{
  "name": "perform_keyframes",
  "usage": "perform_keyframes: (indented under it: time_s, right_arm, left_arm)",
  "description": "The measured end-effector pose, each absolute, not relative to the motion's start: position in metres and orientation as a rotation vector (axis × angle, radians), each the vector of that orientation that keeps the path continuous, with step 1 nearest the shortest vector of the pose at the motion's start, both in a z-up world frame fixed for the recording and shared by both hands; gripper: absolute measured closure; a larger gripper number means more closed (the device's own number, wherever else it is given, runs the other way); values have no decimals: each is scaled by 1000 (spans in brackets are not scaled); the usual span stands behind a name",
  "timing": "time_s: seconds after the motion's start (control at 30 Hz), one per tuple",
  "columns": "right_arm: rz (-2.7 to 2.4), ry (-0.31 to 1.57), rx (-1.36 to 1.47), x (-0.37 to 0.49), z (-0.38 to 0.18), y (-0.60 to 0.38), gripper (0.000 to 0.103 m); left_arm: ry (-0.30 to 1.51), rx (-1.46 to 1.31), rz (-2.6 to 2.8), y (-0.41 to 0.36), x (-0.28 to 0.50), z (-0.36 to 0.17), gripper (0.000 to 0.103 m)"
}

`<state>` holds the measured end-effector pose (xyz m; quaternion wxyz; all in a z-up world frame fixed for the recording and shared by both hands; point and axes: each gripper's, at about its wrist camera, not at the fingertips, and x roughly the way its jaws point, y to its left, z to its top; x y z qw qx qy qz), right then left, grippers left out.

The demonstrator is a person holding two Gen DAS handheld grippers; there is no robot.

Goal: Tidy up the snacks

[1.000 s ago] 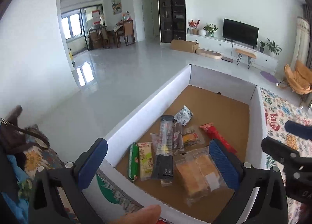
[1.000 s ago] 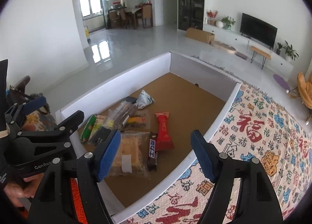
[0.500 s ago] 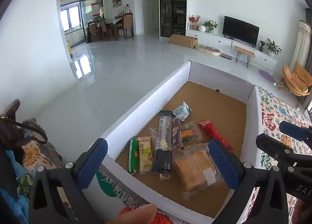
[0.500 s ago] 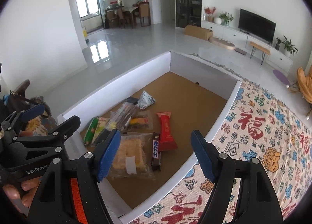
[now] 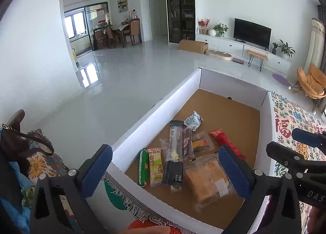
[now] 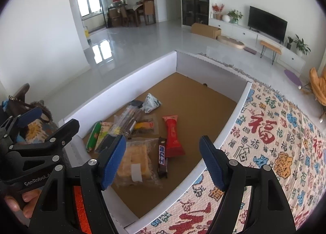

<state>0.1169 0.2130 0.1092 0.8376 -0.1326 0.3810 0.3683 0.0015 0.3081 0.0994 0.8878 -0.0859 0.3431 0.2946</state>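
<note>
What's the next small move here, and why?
Probably lower the right claw onto the dark chocolate bar: both claws hang open and empty above the white box, and the bar lies flat between the right claw's fingers, beside the red packet.

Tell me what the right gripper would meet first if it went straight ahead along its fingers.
Probably the Snickers bar or the red packet beside it on the box floor; both lie between the right gripper's open fingers. Depth is unclear under the fisheye.
</note>
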Motion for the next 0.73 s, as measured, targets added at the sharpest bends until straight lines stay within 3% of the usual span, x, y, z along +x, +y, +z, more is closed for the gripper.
perform_keyframes:
  time_s: [0.73]
  right_arm:
    - [734, 840, -333, 118, 102, 216, 25]
  left_arm:
    - [710, -165, 616, 307, 1, 101, 0]
